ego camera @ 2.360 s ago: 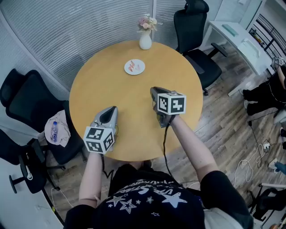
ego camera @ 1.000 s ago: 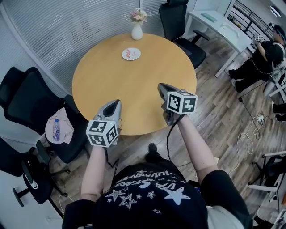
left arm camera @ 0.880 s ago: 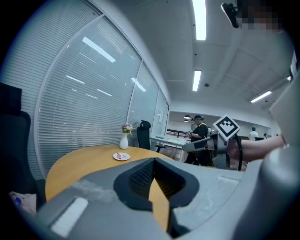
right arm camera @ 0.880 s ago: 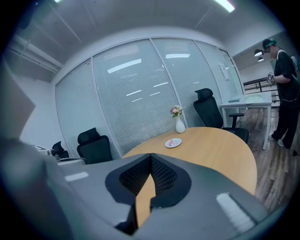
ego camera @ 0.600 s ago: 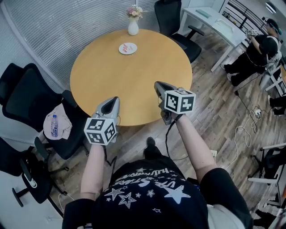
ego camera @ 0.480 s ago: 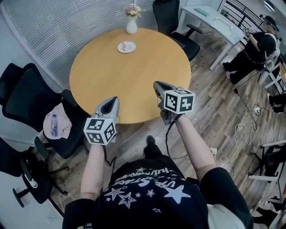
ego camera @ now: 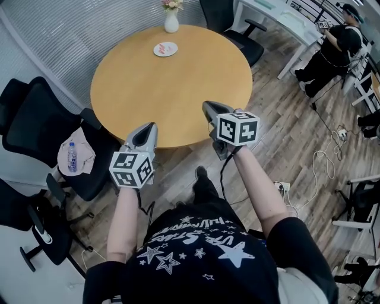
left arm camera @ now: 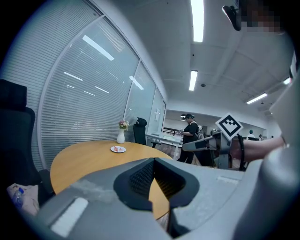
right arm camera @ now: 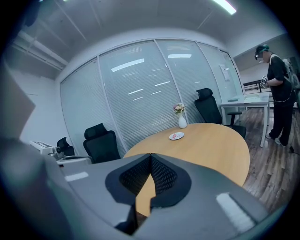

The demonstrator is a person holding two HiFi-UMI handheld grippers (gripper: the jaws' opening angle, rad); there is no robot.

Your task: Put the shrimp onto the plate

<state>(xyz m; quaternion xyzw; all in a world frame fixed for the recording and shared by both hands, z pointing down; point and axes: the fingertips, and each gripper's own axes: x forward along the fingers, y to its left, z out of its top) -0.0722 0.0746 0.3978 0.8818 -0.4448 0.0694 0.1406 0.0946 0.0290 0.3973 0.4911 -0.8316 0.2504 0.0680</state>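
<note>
While the shrimp (ego camera: 167, 48) shows only as a small pink-orange smear on the white plate (ego camera: 157, 51), too small for me to make out its shape, I can place it: the plate sits at the far side of the round wooden desk (ego camera: 172, 89), near a white vase (ego camera: 171, 23) holding pale flowers (ego camera: 172, 5). Both tools are at the opposite, near edge of the desk, well apart from the plate. My left claw (ego camera: 146, 129) has its tips pressed together with nothing between them, and only desk shows through the gap behind the pads. My right claw (ego camera: 209, 111) is the same, tips meeting and empty, and it points across the desk toward the plate. Black office chairs (ego camera: 35, 113) stand at the desk's left, one of them carrying a crumpled cloth (ego camera: 83, 155) with a water bottle (ego camera: 72, 165) lying on it. Another black chair (ego camera: 221, 13) stands beyond the desk, and a person in dark clothes (ego camera: 337, 43) is at the far right on the plank floor (ego camera: 297, 119).
</note>
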